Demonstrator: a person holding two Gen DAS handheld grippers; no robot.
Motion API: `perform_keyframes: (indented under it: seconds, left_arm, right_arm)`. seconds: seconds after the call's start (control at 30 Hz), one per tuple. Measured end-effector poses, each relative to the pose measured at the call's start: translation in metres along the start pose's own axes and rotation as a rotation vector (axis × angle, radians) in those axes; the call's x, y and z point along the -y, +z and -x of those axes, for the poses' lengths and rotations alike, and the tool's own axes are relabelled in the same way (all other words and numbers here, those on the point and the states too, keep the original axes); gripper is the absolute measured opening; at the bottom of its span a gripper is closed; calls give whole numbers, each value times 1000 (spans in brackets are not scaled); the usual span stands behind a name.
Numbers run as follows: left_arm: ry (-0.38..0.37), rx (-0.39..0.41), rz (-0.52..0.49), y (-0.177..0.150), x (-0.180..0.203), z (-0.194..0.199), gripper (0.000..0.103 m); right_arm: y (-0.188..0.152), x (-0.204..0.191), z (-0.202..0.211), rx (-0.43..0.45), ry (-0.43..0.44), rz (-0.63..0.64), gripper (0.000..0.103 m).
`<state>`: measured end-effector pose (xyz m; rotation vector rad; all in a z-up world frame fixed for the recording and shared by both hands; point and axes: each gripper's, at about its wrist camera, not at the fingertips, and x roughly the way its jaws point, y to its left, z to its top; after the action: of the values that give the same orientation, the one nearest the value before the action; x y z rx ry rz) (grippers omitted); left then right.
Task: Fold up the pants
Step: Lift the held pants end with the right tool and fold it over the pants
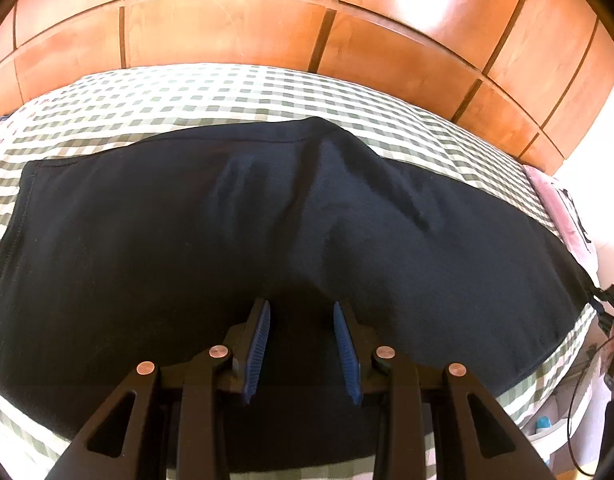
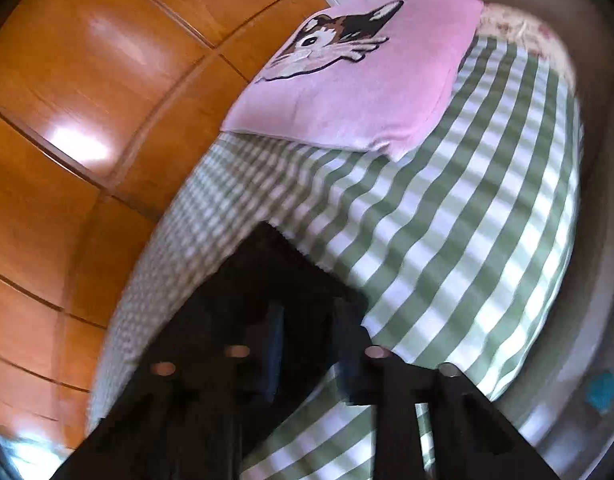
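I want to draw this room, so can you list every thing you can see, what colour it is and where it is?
pants: one, dark navy, spread flat across the bed.
bed cover: one, green and white checks, under the pants.
pillow: one, pink with a cat face, at the end of the bed.
wardrobe: one, shiny orange-brown wood panels, behind the bed.
blue thing: one, on the floor beside the bed; too blurred to name.
left tongs: one, black with blue pads, open above the pants.
right tongs: one, black, at the pants' corner; too blurred to tell whether they grip.
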<state>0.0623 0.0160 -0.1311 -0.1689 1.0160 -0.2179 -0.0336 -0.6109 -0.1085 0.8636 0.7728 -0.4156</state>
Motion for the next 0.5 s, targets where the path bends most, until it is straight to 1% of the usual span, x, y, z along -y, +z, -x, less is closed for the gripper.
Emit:
perform_keyframes:
  seconds: [0.03,0.1,0.13,0.23,0.27,0.3,0.33,0.37,0.43,0.47,0.5]
  left_arm:
    - [-11,3,1,-1,1,3,33]
    - [-47,20,8,-2,3,10,33]
    - [-64,26,8,-3,4,13,33]
    - [-111,49,-30,-4,14,22,33]
    - [-121,54,-53,-5,20,25,33]
    - [-132,53,-68,-5,23,27,33]
    - [-152,49,-83,-6,27,28,33]
    - [-174,46,-99,-7,31,29,33]
    - [-192,42,-124,-9,38,30,33]
    - [-201,38,-137,-10,42,29,33]
    - [-211,34,-146,-12,46,28,33]
  right_arm:
    - [0,-2,3,12,-9,17,18]
    - [3,-9,11,64,-35,67,18]
    - [4,-8,10,64,-42,67,18]
    - [2,-1,-17,-28,-141,95,19]
    - [0,2,-21,-42,-152,86,23]
    - [-1,5,-17,-27,-151,66,27]
    - [-1,6,-11,-20,-151,48,41]
    - [-2,8,-3,-6,-144,22,43]
    - [-8,5,12,14,-130,26,43]
    - [-14,1,22,18,-102,35,43]
    - [-21,-4,28,3,-49,41,43]
